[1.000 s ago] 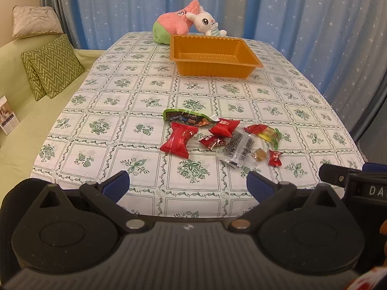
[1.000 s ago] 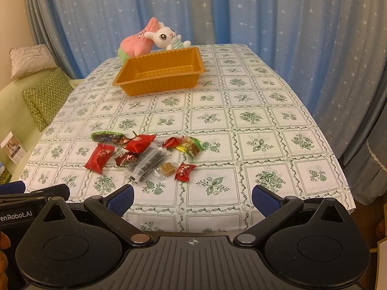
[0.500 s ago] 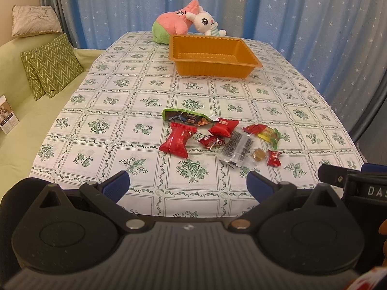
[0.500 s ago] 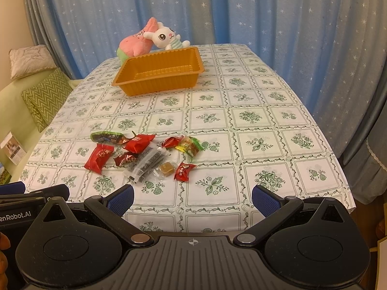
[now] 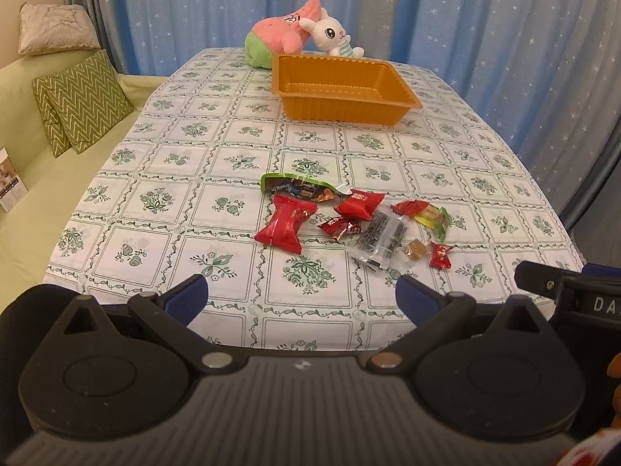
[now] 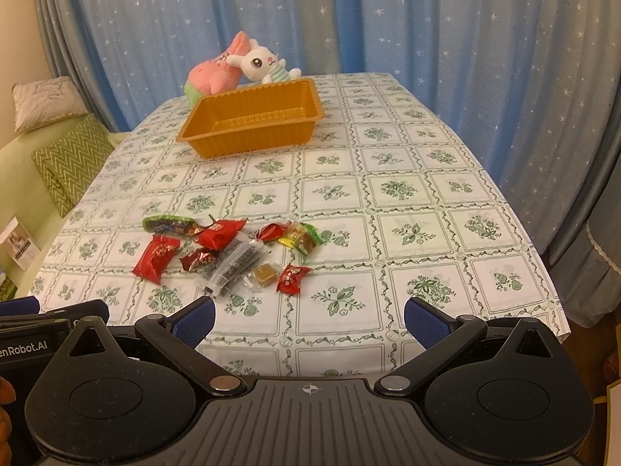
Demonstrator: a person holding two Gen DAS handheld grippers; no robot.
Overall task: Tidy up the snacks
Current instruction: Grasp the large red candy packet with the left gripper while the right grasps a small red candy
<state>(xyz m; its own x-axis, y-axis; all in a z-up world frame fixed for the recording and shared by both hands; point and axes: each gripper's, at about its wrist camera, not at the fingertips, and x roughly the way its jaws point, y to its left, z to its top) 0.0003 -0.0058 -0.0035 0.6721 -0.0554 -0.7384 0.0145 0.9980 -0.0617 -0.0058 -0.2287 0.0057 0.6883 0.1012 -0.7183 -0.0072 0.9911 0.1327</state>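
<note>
Several wrapped snacks lie in a loose heap on the patterned tablecloth: a large red packet [image 5: 285, 224] [image 6: 156, 258], a green pouch [image 5: 299, 187] [image 6: 170, 223], a clear packet of dark sticks [image 5: 382, 235] [image 6: 235, 265], a brown candy [image 5: 414, 250] [image 6: 264, 274] and a small red candy [image 5: 440, 255] [image 6: 292, 278]. An orange tray [image 5: 341, 110] [image 6: 252, 141] stands empty farther back. My left gripper [image 5: 302, 298] and right gripper [image 6: 309, 317] hover open over the table's near edge, short of the heap, holding nothing.
Two plush toys, a pink one [image 5: 281, 40] [image 6: 213, 72] and a white rabbit [image 5: 330, 37] [image 6: 264, 62], sit behind the tray. A green sofa with zigzag cushions [image 5: 83, 101] runs along the table's left side. Blue starred curtains [image 6: 465, 58] hang behind and to the right.
</note>
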